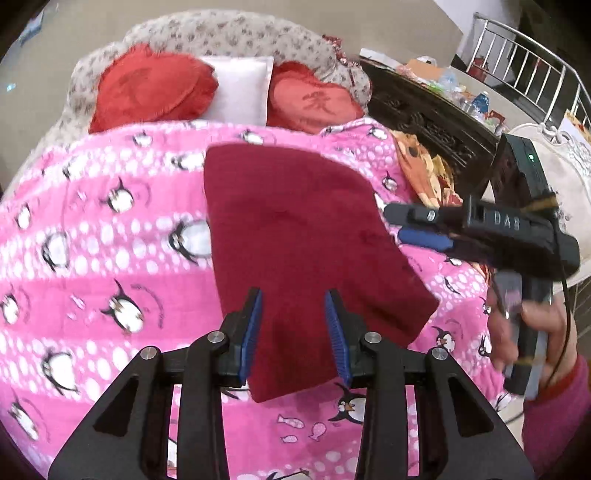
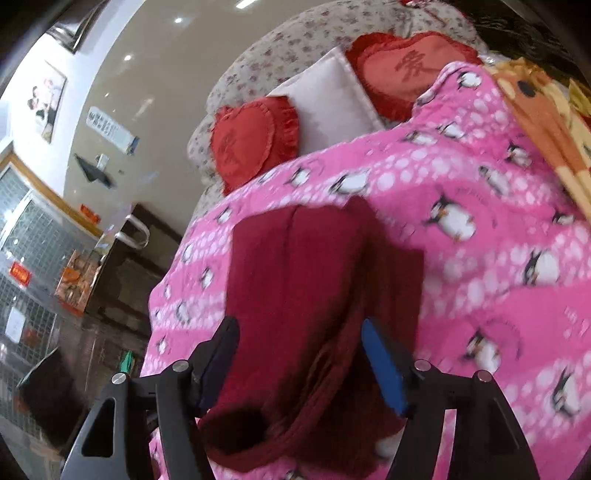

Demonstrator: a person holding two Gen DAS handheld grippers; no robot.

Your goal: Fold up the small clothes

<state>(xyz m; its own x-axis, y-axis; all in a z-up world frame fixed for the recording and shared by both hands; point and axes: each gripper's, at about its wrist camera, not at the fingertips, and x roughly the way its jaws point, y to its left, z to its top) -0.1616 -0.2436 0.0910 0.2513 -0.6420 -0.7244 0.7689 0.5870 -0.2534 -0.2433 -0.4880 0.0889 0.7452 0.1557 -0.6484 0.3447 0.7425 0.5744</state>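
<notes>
While cloth (image 1: 295,236) lies flat, right hand-held gripper (image 1: 406,225) reads "DAS".

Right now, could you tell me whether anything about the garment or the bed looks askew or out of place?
The dark red garment lies skewed across the pink penguin blanket, and its near end looks bunched and rumpled in the right wrist view. Both the left hand-held gripper and the right hand-held gripper stand open around it. Nothing looks spilled or damaged.

Both views bright, even indoor light; ceiling lamps (image 2: 177,20) glare as white spots. Strong fisheye bend w/ dark corners. Motion blur on blanket (image 1: 110,258), red cloth (image 2: 295,277) and right gripper (image 1: 417,229). Shadows soft, faint.
</notes>
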